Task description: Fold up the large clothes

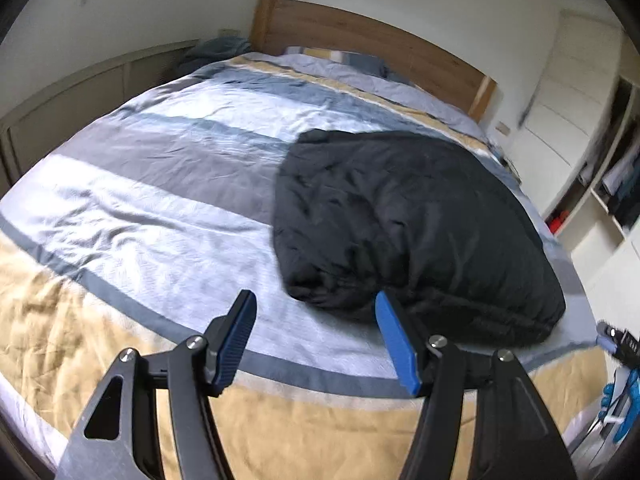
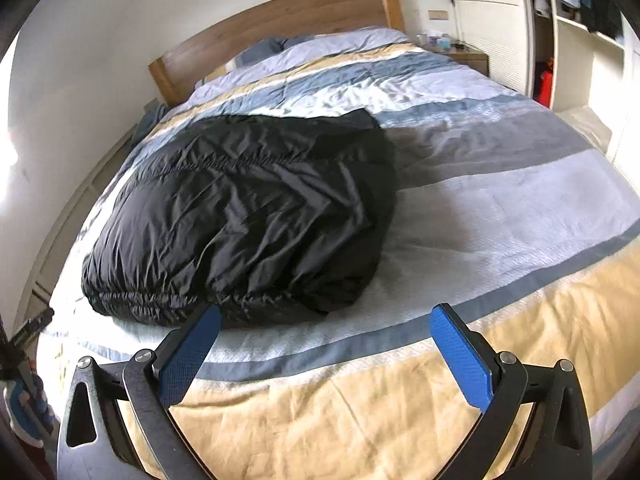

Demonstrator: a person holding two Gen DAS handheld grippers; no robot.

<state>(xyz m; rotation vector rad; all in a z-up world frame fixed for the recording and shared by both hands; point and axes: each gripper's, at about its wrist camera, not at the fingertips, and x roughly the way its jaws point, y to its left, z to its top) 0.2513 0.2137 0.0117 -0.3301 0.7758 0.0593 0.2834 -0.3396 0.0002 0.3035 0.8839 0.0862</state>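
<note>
Nearest the lens in the left wrist view, the left gripper hangs over the foot of the bed, jaws spread and empty. In the right wrist view the right gripper hangs likewise, jaws released, nothing between the blue pads.

The task's thing, a black puffer coat, lies bundled on the striped duvet, at about one o'clock from the left gripper and about eleven o'clock from the right gripper. It lies between the two, touching neither.

By its look it is light, soft and bulky, with a slick, crinkled shell that may slide between pads and spring back when pressed. A gathered hem runs along its near edge; that stitched edge, or the corners at either end, seems the firmest place to pinch, taking several layers at once.

The duvet is rumpled and yielding, so the bedding could be pinched along with the coat. At twelve o'clock stands a wooden headboard against a pale wall; at three o'clock, open wardrobe shelves and a bedside table.
</note>
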